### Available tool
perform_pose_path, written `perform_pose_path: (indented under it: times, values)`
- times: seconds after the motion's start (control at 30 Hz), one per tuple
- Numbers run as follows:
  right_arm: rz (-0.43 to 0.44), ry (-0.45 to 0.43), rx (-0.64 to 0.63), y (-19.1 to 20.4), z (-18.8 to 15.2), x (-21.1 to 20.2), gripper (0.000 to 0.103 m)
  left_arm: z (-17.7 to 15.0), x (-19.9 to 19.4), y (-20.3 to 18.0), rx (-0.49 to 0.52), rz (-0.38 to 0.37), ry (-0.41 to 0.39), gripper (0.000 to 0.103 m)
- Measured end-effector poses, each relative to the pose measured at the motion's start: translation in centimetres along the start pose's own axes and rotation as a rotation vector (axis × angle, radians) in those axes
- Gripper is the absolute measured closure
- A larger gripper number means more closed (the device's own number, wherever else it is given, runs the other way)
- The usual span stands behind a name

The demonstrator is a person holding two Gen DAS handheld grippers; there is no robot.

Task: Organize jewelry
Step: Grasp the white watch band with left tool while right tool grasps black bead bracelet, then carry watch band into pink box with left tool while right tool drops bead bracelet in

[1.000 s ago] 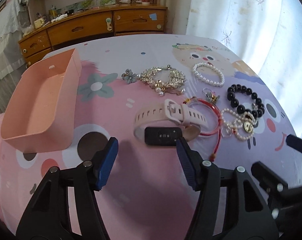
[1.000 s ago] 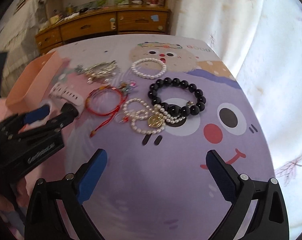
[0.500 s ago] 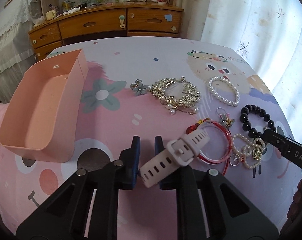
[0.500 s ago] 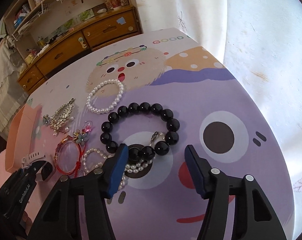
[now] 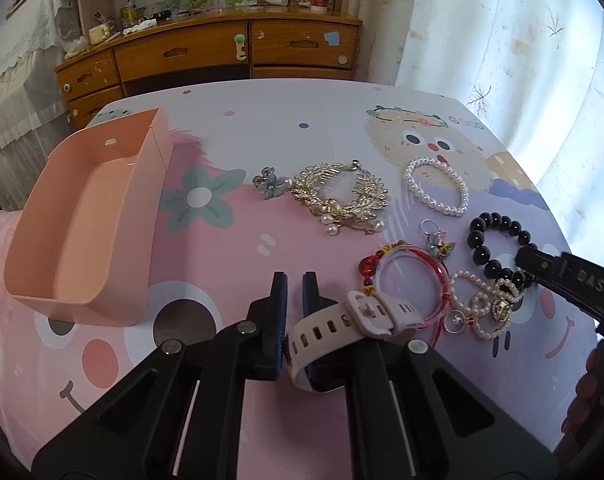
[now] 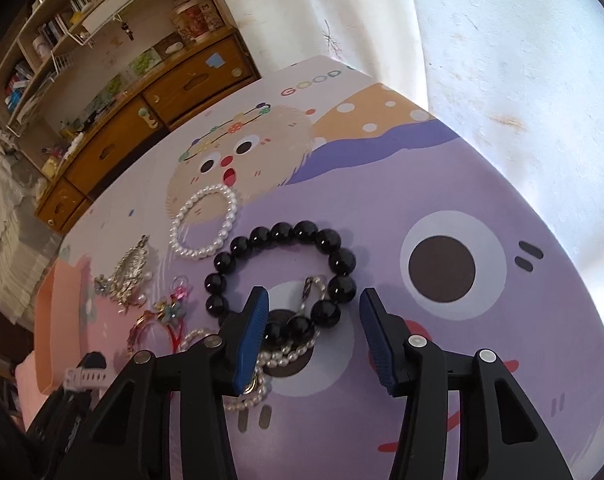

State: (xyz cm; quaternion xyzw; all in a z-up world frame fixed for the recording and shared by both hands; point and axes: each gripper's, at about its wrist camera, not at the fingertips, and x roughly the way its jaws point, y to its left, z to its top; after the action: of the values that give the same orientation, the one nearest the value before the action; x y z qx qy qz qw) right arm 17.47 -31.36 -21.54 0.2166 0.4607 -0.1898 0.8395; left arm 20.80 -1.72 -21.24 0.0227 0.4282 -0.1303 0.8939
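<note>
L gripper (image 5: 295, 292) clamped; R gripper (image 6: 314, 332) half-closed, closing

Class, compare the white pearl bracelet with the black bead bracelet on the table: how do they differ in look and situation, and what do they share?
The pearl bracelet has small white beads; the black bracelet has much larger, glossy dark beads. The pearl bracelet lies alone on the cloth, while the black bracelet overlaps a pearl necklace. The right gripper, its jaws just closing, straddles the black bracelet's near edge; the pearl bracelet lies beyond it. Both are closed bead rings lying flat.
</note>
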Motion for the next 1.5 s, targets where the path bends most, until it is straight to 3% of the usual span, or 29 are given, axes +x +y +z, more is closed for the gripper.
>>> perform_pose_path:
  times: [0.07, 0.1, 0.27, 0.53, 0.8, 1.0, 1.27, 1.5]
  values:
    - [-0.027, 0.007, 0.000, 0.1, 0.3, 0.2, 0.068, 0.0, -0.3, -0.1, -0.002, -0.013, -0.002, 0.099]
    - [-0.042, 0.013, 0.003, 0.0, 0.5, 0.3, 0.078, -0.1, -0.6, -0.2, -0.002, -0.017, -0.004, 0.099]
    - [-0.021, 0.024, 0.007, -0.5, 0.9, 0.1, 0.089, 0.1, -1.7, -0.3, -0.016, -0.026, -0.033, 0.099]
    - [0.019, -0.040, -0.045, 1.3, 1.1, -2.5, 0.089, 1.1, -3.5, 0.5, -0.017, -0.061, -0.051, 0.100]
    - [0.090, -0.243, -0.150, 6.6, 0.8, -8.4, 0.089, 3.3, -6.5, 2.3, -0.037, -0.200, -0.048, 0.100]
    - [0.165, -0.330, -0.161, 11.3, 1.1, -12.2, 0.089, 5.1, -9.8, 3.7, 0.066, -0.191, -0.111, 0.100]
    - [0.318, -0.398, -0.238, 18.8, -0.5, -16.4, 0.089, 7.0, -12.5, 9.0, 0.051, -0.172, -0.150, 0.100]
    - [0.432, -0.400, -0.366, 27.5, -3.6, -18.7, 0.089, 7.0, -12.0, 15.1, 0.004, -0.077, -0.141, 0.100]
